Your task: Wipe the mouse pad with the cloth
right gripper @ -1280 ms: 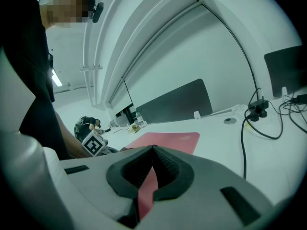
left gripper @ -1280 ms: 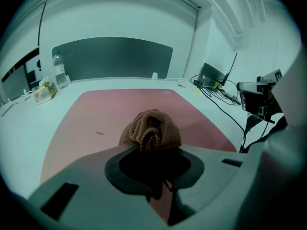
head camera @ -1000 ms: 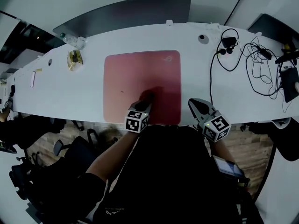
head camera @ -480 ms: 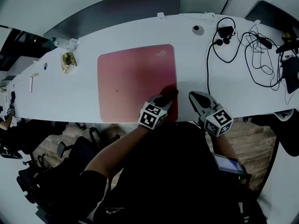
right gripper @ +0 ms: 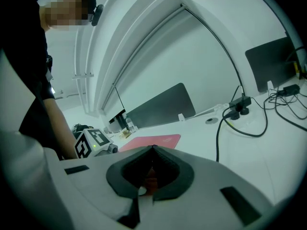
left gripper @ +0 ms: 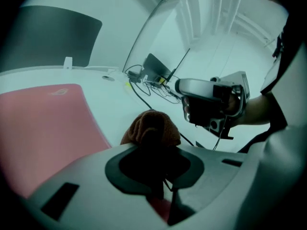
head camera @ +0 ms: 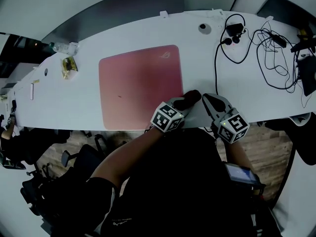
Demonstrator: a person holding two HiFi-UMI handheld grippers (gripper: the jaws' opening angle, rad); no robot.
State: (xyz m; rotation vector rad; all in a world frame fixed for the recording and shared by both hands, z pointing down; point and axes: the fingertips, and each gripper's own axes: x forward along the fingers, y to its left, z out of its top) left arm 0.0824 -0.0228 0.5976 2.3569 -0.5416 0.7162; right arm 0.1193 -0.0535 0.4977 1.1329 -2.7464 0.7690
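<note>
The pink-red mouse pad lies flat on the white table; it also shows in the left gripper view as the pad and in the right gripper view as the pad. My left gripper is shut on a bunched brown cloth, which sits just past the pad's right edge on bare table. In the left gripper view the cloth bulges out ahead of the jaws. My right gripper stands close to the right of it, jaws together and holding nothing.
Black cables and an adapter sprawl over the table's right part. A snack wrapper and a plastic bottle lie at the far left. A dark partition runs behind the table. Office chairs stand below the near edge.
My left gripper has slid the cloth rightward along the pad's near part and off its right edge, ending beside the right gripper. The right gripper has hardly moved.
</note>
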